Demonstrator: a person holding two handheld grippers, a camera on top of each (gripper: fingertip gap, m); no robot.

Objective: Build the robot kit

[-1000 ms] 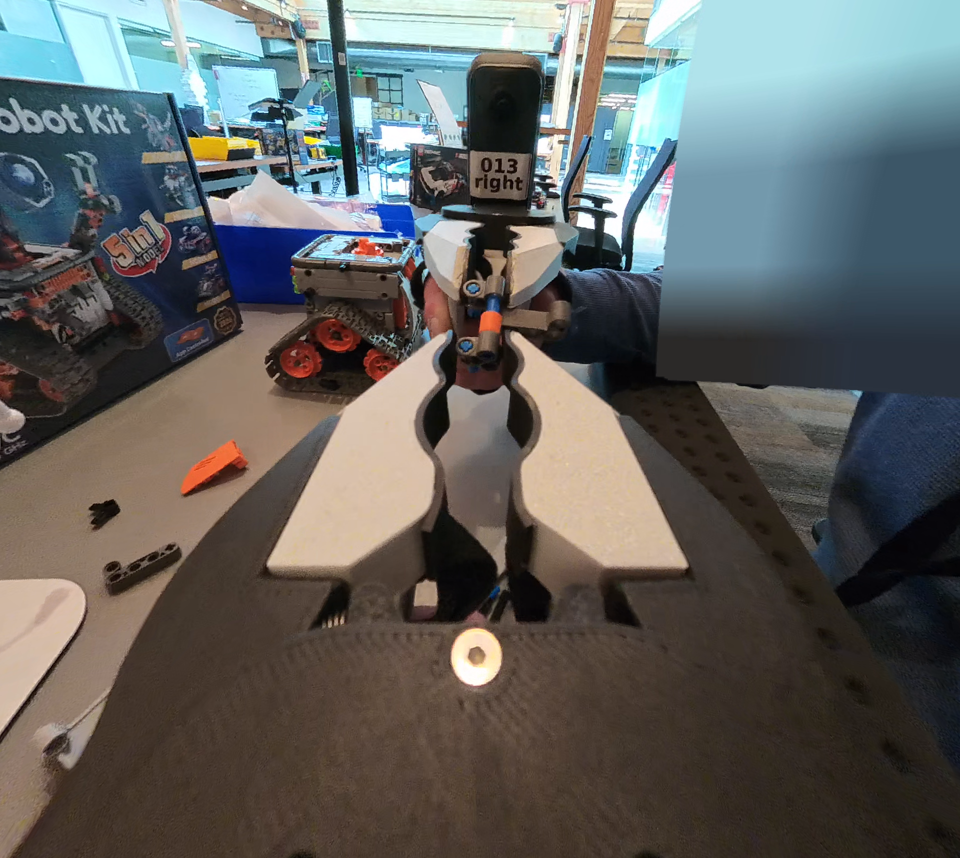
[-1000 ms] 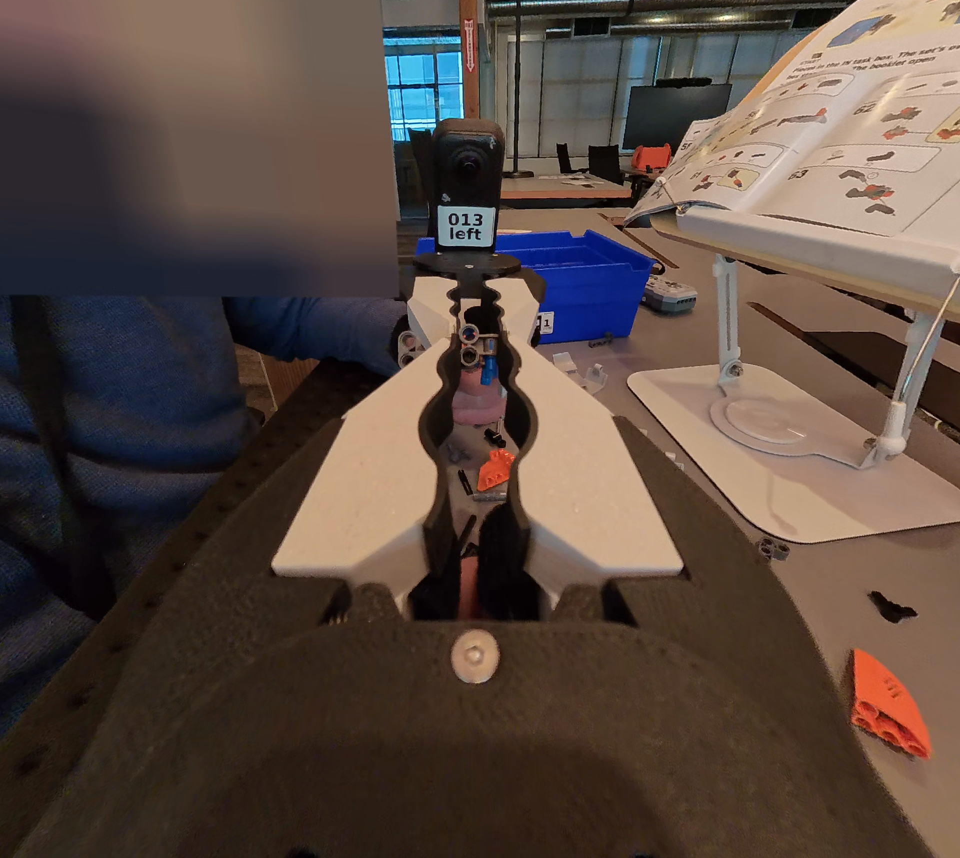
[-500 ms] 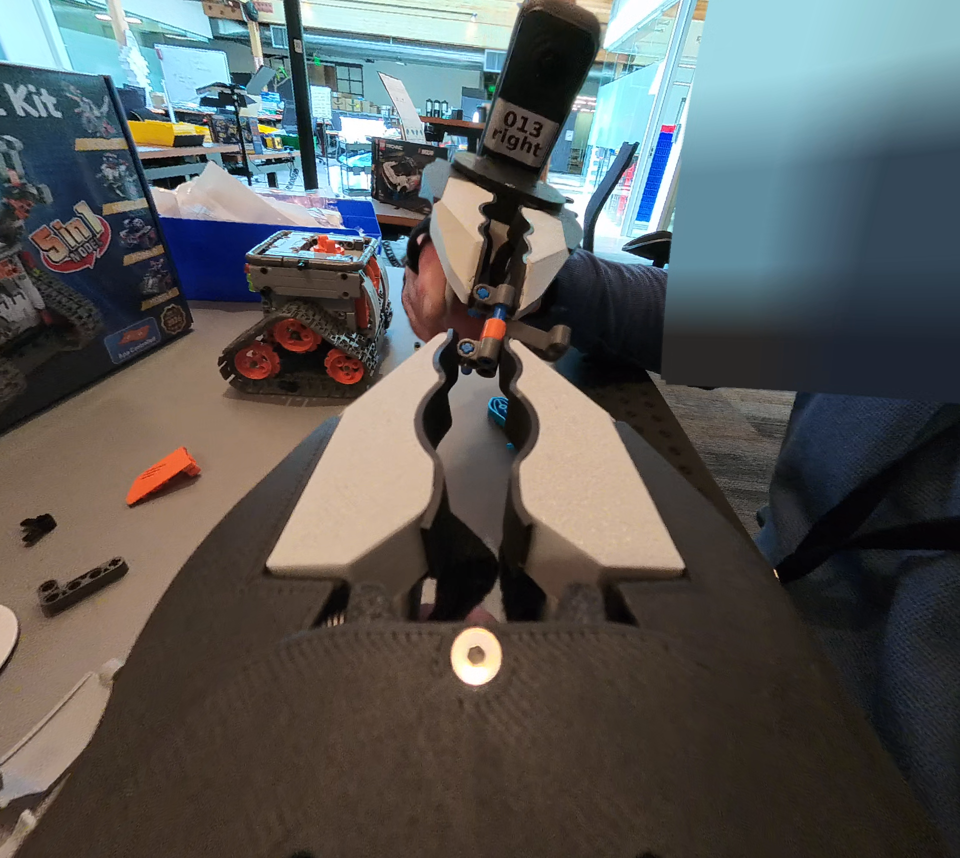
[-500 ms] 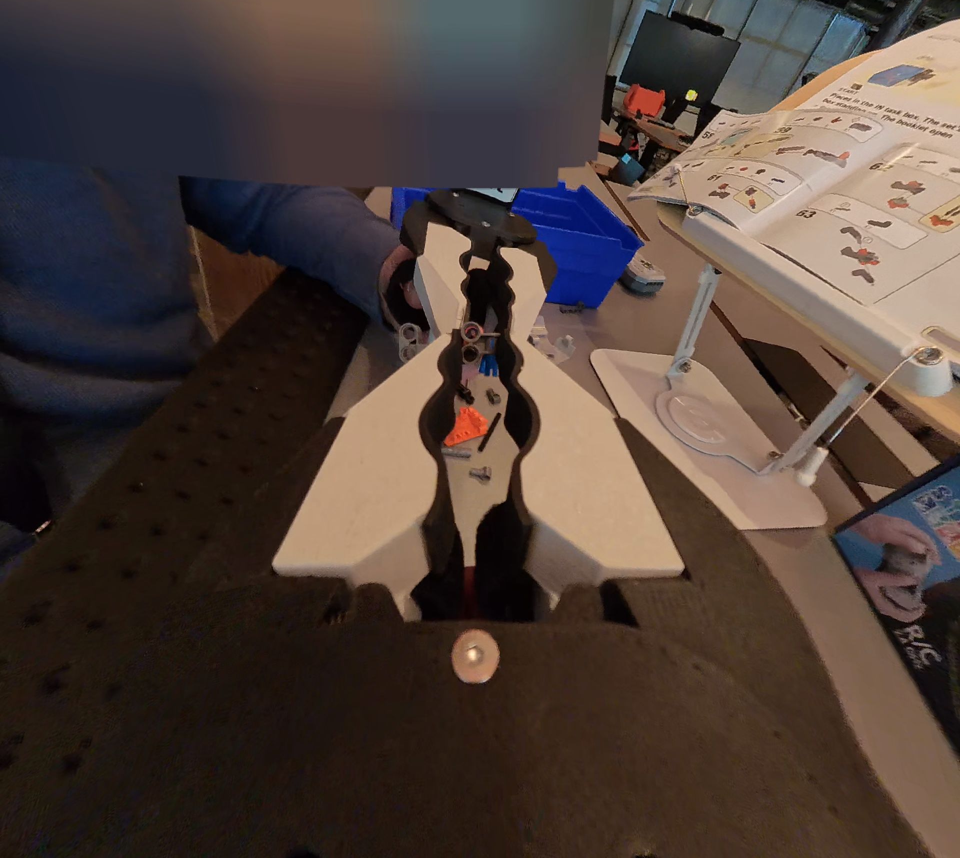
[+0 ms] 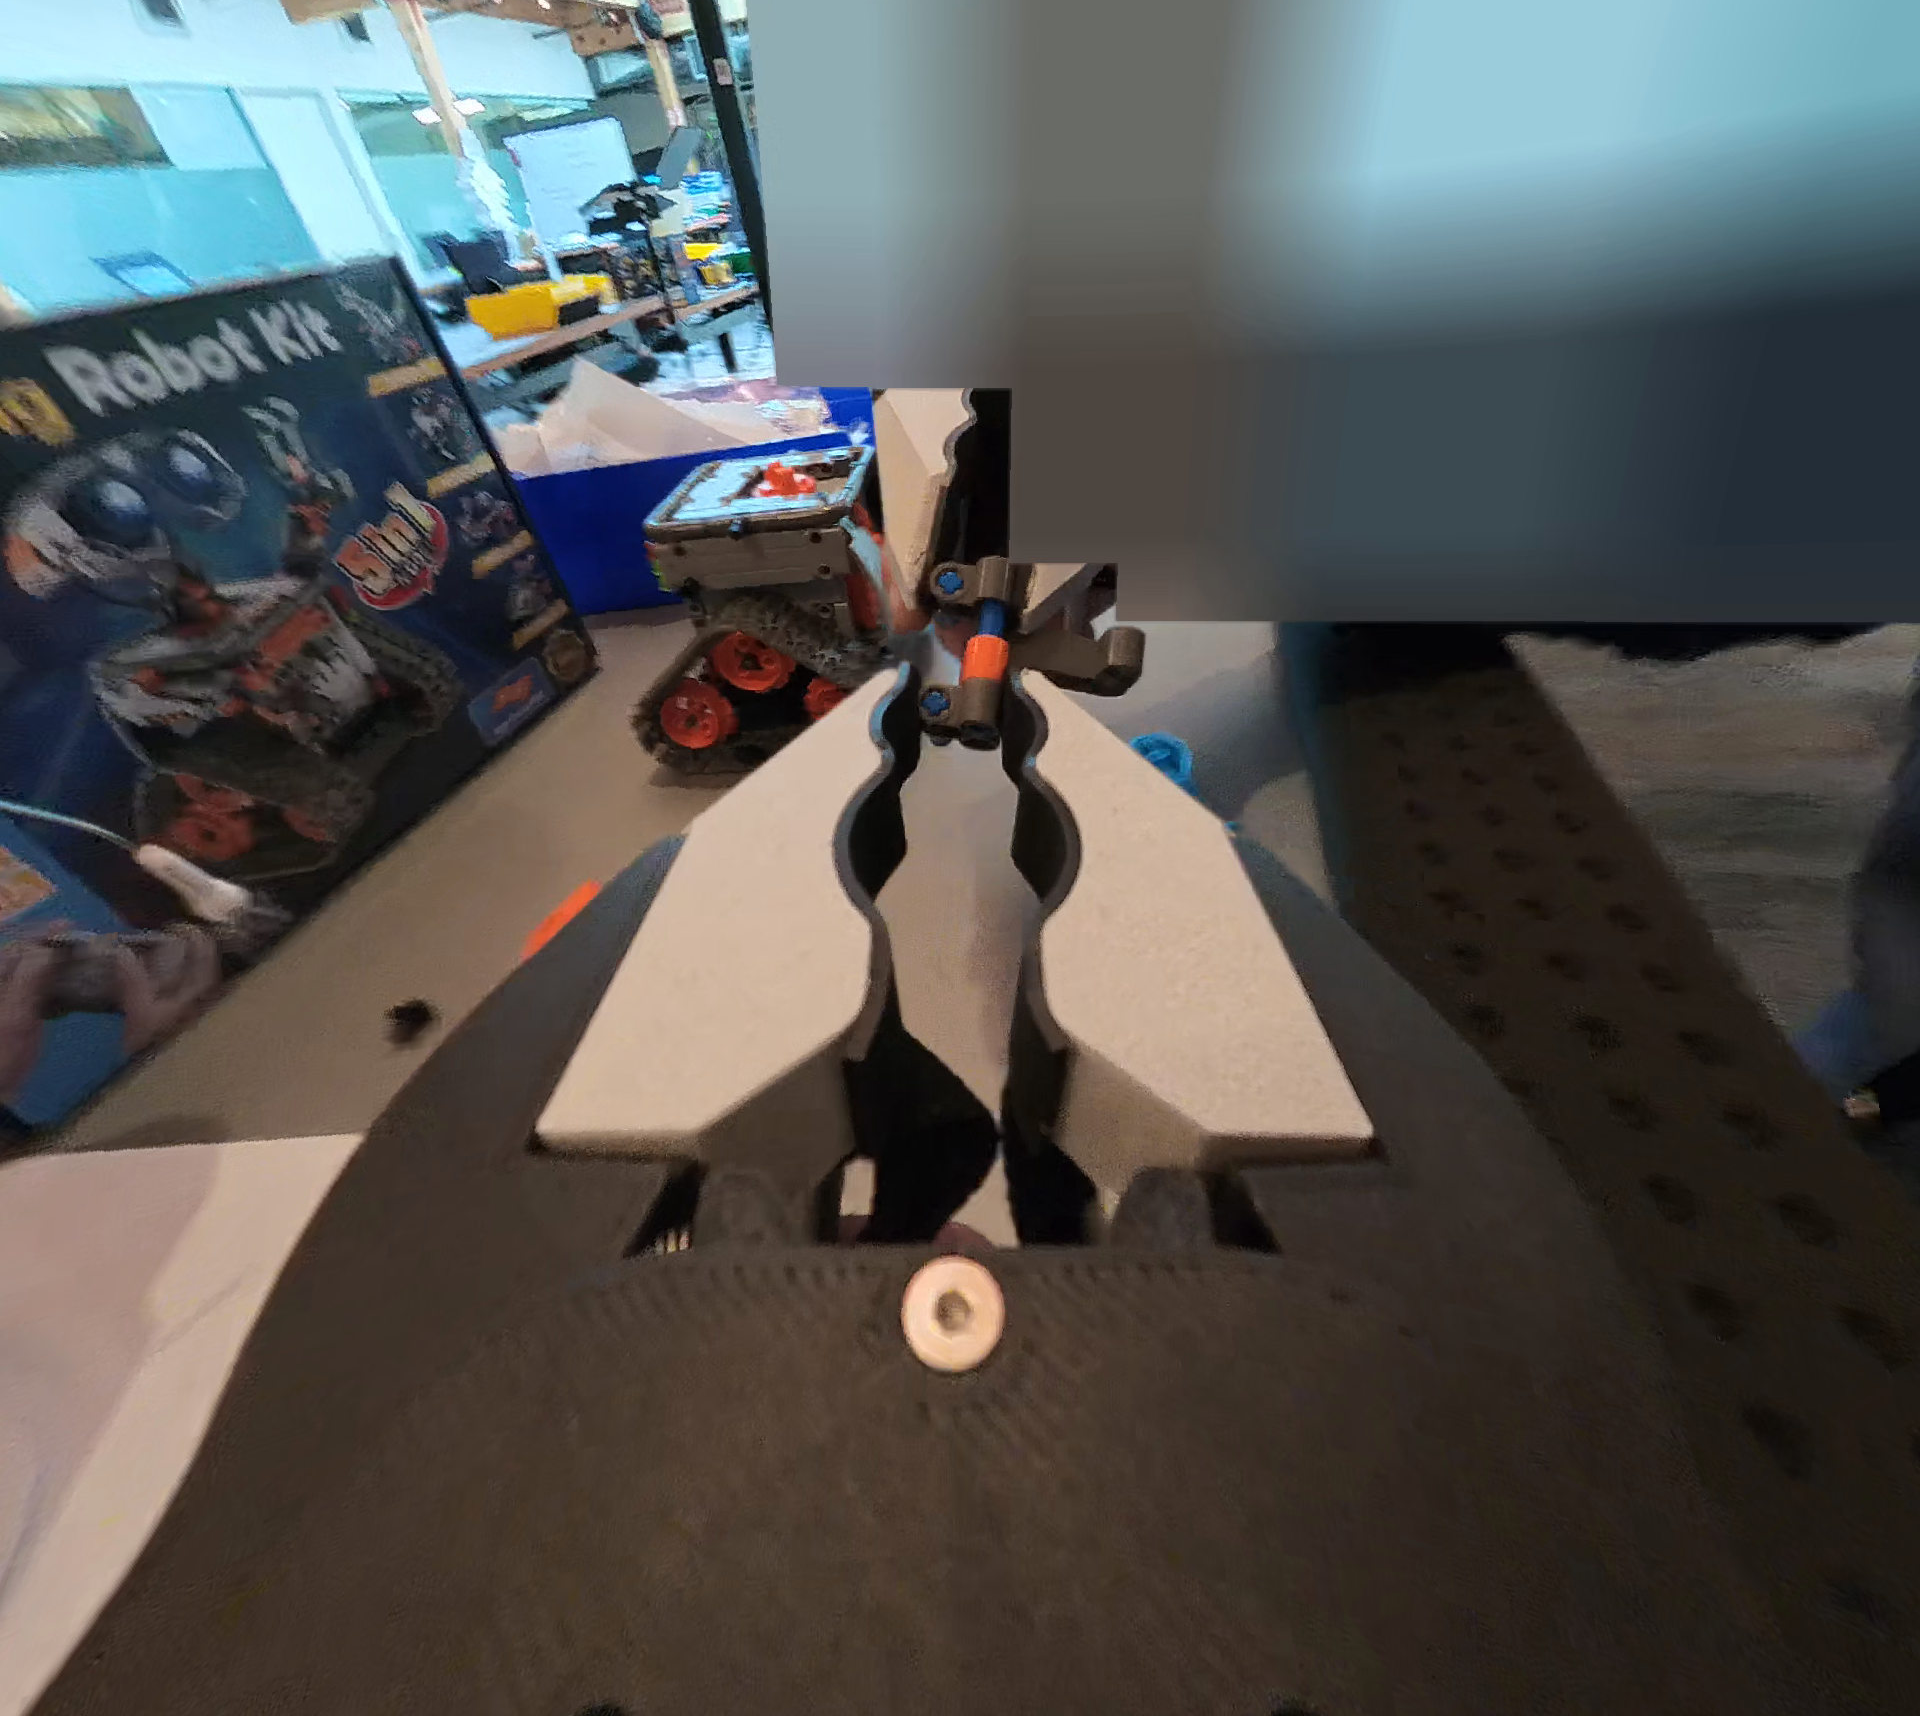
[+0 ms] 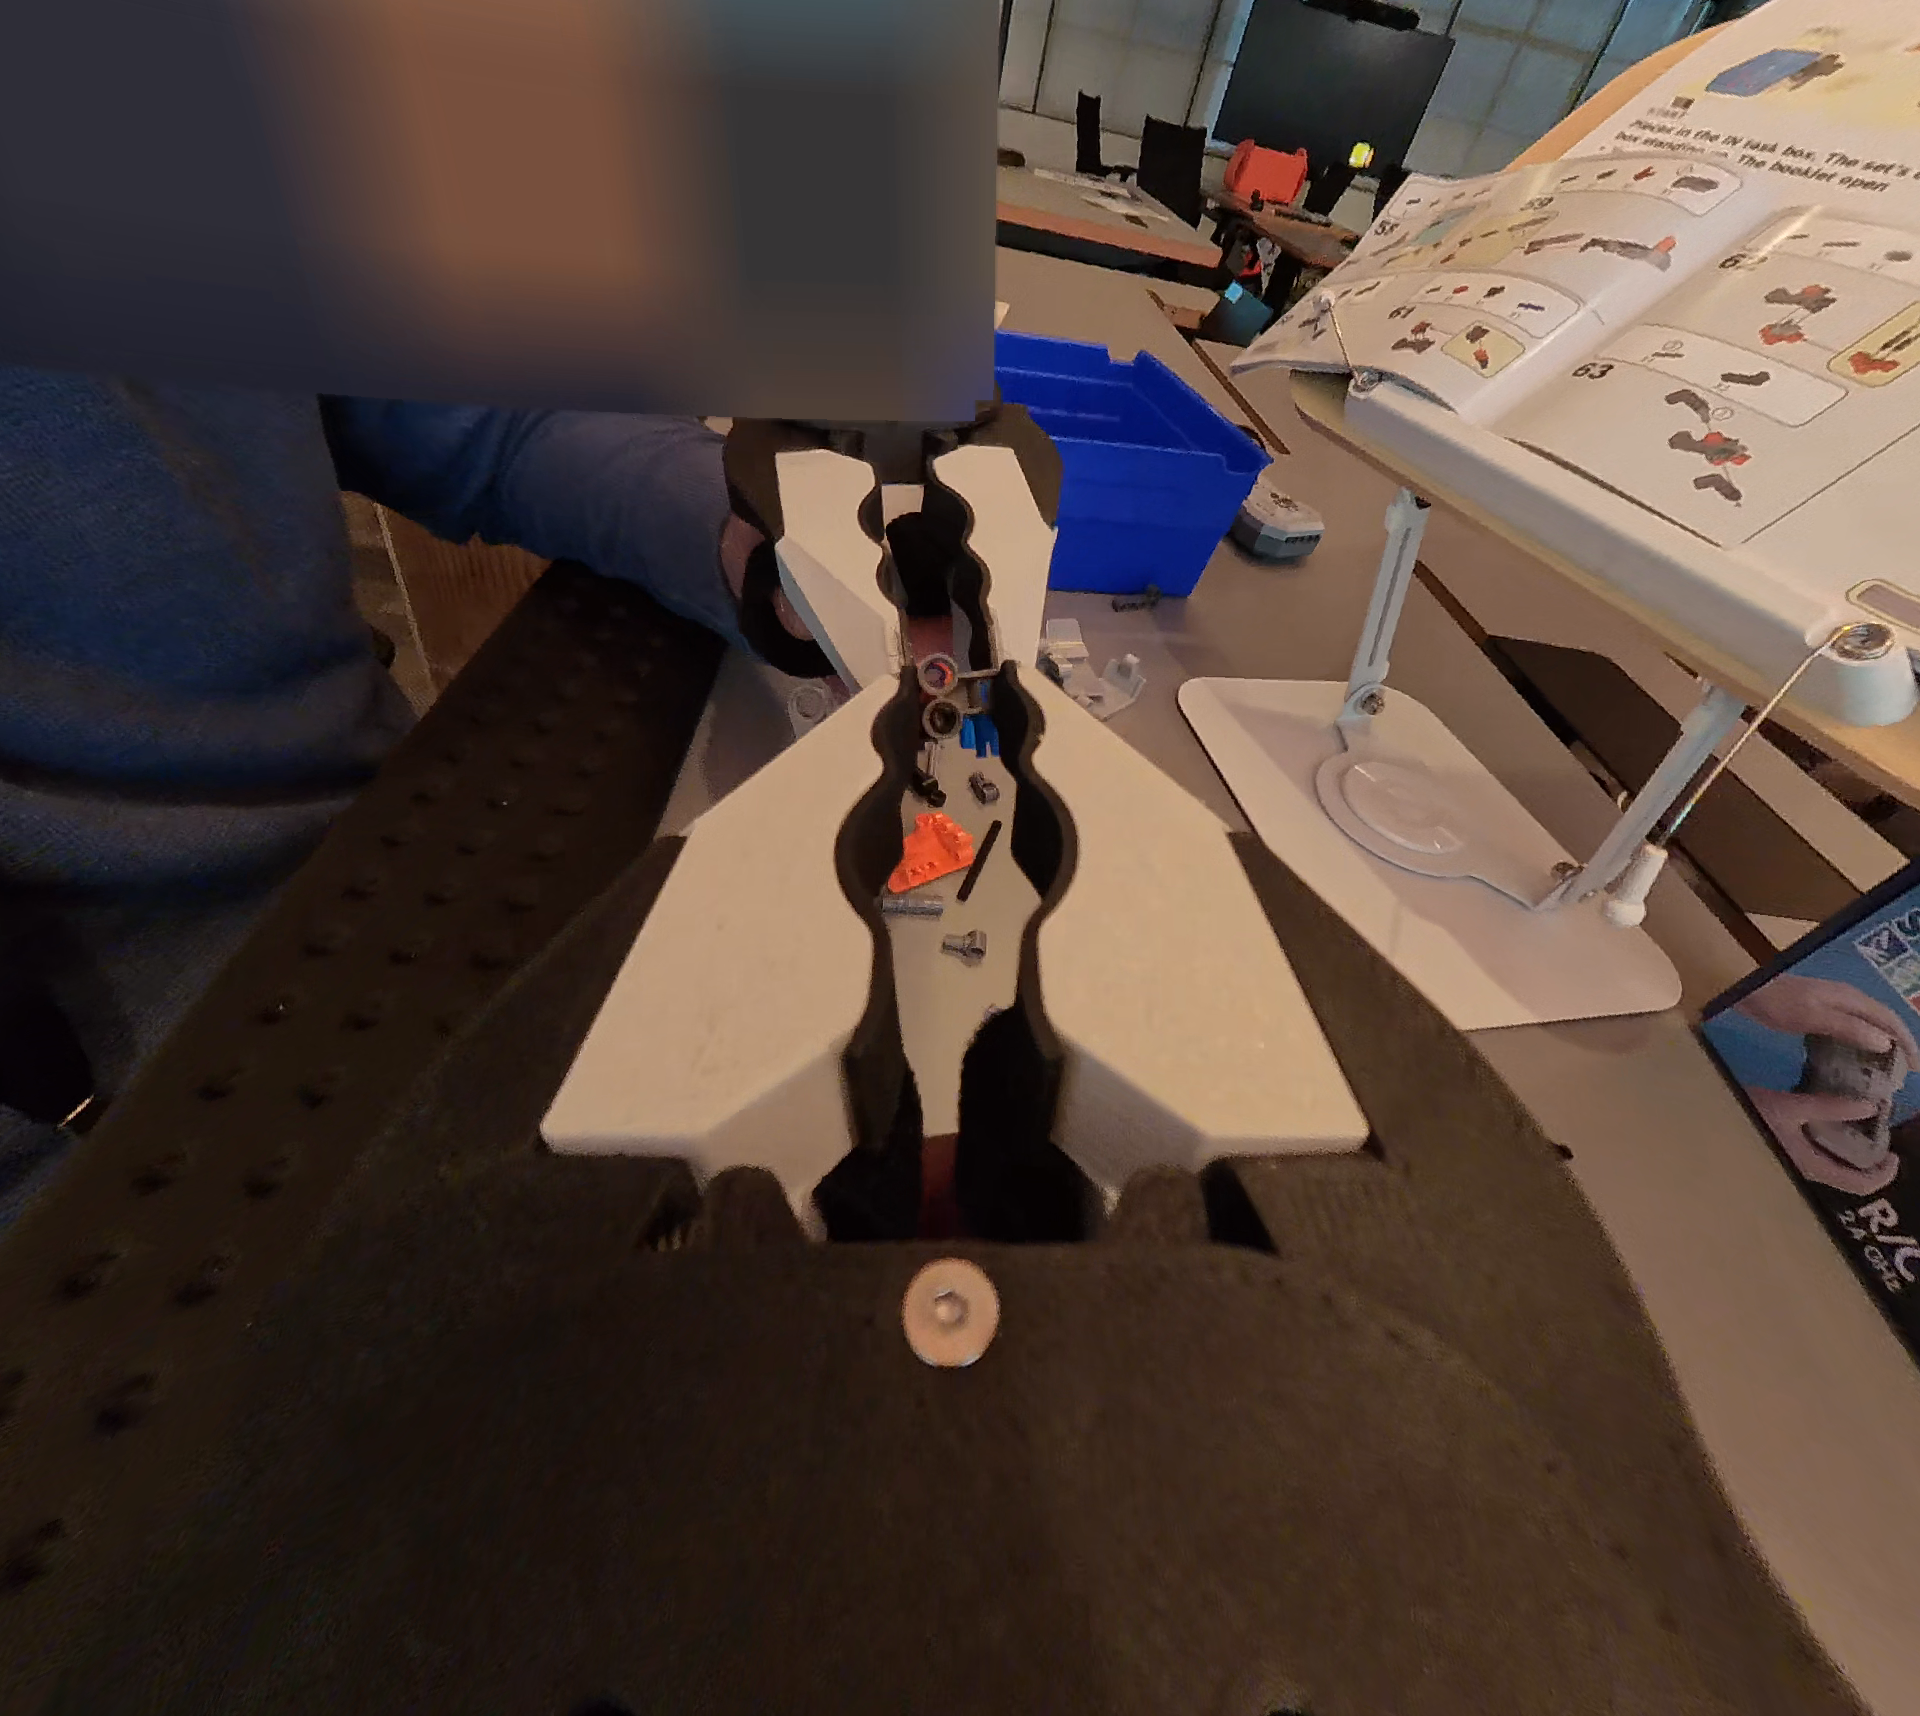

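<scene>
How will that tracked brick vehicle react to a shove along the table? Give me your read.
The tracked brick vehicle probably rolls lengthwise on its orange-wheeled tracks, yet resists a sideways shove. Its wide, low tracks suggest it won't tip easily. Being built of snapped-together pieces, it's likely stiff but could shed parts.

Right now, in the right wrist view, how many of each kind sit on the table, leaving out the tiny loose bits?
blue bin: 1
book stand: 1
instruction booklet: 1
kit box: 1
orange wedge: 1
Total: 5
</scene>
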